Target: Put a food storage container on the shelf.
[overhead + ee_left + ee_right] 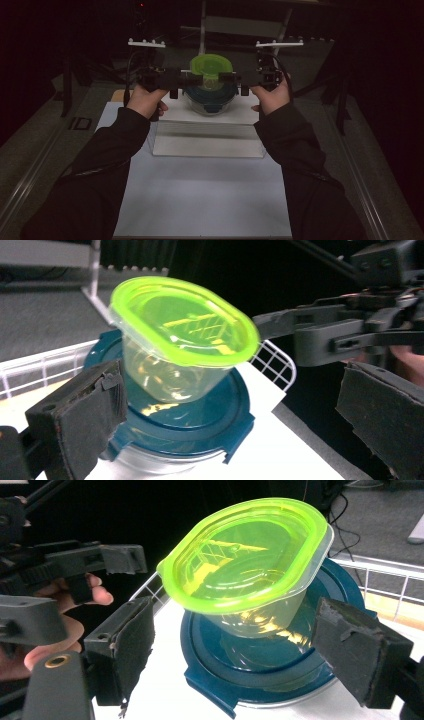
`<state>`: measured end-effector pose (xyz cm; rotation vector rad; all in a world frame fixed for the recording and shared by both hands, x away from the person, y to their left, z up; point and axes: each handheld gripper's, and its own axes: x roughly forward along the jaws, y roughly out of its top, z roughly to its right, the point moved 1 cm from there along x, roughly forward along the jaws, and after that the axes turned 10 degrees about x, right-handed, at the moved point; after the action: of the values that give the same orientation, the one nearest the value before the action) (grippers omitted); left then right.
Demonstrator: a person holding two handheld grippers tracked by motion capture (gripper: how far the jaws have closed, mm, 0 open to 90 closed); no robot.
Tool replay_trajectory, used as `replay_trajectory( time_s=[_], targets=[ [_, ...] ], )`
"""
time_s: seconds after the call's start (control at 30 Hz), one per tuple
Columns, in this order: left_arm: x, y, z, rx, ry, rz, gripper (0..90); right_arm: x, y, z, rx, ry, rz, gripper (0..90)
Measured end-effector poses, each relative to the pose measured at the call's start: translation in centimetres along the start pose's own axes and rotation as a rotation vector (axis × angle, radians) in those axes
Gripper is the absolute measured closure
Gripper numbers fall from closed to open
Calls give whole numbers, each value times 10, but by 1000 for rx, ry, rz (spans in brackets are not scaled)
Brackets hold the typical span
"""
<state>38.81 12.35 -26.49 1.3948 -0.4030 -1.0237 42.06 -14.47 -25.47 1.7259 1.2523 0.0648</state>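
A small clear tub with a bright green lid stands on the dark teal lid of a wider clear container. My left gripper comes in from the left and my right gripper from the right, facing each other across the tub. Both are open. Their foam pads flank the stack without touching it. The left gripper view also shows the right gripper, and the right gripper view shows the left gripper.
The stack rests on a raised white platform over a white table sheet. A white wire rack runs just behind the containers. Two white brackets stand at the back, and the surroundings are dark.
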Motion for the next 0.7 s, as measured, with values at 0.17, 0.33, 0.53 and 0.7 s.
replay_trajectory(
  time_s=[0.17,0.33,0.53,0.7],
  targets=[
    [-5,-8,6,4,2,6,0,-3,-6,-2,-10,12,3,169],
    [-8,-19,9,36,8,-9,0,-5,-18,-2,-39,-6,6,158],
    [-11,-32,12,42,-17,-10,0,-6,-34,2,-43,24,-11,157],
    [-13,-42,19,54,-30,-13,0,-11,-47,7,-42,43,-7,157]
  ],
)
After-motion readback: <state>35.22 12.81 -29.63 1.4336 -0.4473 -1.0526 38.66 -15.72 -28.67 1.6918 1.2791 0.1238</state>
